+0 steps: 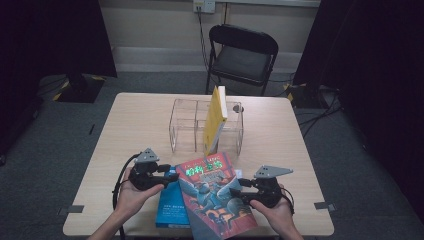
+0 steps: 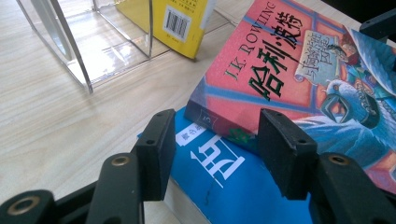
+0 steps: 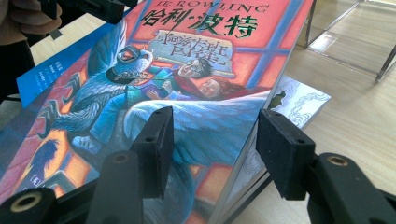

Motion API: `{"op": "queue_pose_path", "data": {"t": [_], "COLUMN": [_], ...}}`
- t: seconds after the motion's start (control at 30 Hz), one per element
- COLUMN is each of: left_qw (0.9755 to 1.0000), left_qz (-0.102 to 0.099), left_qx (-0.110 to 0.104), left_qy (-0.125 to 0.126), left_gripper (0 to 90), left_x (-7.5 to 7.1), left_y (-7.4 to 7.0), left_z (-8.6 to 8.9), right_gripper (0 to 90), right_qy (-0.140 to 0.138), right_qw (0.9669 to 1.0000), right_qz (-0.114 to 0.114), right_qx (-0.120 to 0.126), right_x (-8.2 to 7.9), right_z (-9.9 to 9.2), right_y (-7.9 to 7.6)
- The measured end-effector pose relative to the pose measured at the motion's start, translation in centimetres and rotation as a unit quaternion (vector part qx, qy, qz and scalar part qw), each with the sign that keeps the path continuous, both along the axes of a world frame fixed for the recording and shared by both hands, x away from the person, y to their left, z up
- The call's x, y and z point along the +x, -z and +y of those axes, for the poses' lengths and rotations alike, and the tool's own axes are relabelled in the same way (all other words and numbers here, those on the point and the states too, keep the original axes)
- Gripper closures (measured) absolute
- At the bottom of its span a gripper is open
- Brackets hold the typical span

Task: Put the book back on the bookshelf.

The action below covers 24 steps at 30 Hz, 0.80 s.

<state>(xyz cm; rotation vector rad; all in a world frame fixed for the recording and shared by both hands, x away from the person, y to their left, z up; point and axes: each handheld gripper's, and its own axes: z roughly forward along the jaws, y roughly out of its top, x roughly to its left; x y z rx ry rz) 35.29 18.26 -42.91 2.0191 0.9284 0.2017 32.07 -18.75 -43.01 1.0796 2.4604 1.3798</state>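
Red book atop blue book; left gripper, right gripper both released, flanking.

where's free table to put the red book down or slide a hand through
Bare table lies left of the clear organizer, and right of it. Crowded: the near middle, where the red book overlaps the blue book between both tongs.

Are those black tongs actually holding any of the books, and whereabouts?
No book is gripped. The right tongs straddle the red book's page edge, pads apart from it. The left tongs hang open over the blue book's corner.
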Motion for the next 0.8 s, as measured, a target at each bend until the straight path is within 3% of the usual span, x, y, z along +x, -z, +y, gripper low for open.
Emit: {"op": "queue_pose_path", "data": {"t": [0.1, 0.23, 0.3, 0.43, 0.47, 0.6, 0.67, 0.8], "left_qw": [0.9999, 0.9999, 0.9997, 0.9988, 0.9986, 0.9990, 0.9984, 0.9985], "left_qz": [-0.001, -0.012, -0.013, 0.014, 0.018, 0.020, 0.032, 0.036], "left_qx": [0.003, 0.003, -0.010, -0.024, -0.019, -0.026, -0.040, -0.034], "left_qy": [-0.011, 0.008, 0.018, 0.041, 0.046, 0.030, 0.024, 0.021], "left_gripper": [47.8, 46.9, 47.3, 44.9, 43.8, 39.5, 39.1, 40.2], "left_x": [-0.5, -2.1, -3.0, -3.5, -3.5, -3.8, -3.8, -3.7], "left_y": [0.0, -0.7, -1.1, -0.6, -0.4, 0.0, 0.2, 0.1], "left_z": [-0.2, -0.7, -0.9, -1.9, -2.3, -2.4, -2.2, -2.3], "right_gripper": [47.6, 47.6, 47.6, 47.5, 47.5, 47.4, 47.3, 47.4], "right_qy": [-0.003, -0.002, -0.002, -0.003, -0.002, 0.001, 0.000, 0.002], "right_qw": [1.0000, 0.9999, 0.9999, 0.9999, 0.9999, 0.9999, 0.9999, 0.9999], "right_qz": [-0.001, -0.005, -0.006, -0.004, -0.004, -0.005, -0.005, -0.007], "right_qx": [0.005, 0.009, 0.011, 0.014, 0.013, 0.013, 0.012, 0.011], "right_x": [0.1, 0.0, 0.0, 0.0, 0.0, 0.0, 0.0, -0.1], "right_z": [-0.1, -0.2, -0.2, -0.2, -0.2, -0.2, -0.2, -0.1], "right_y": [0.1, 0.2, 0.3, 0.3, 0.3, 0.3, 0.3, 0.3]}}
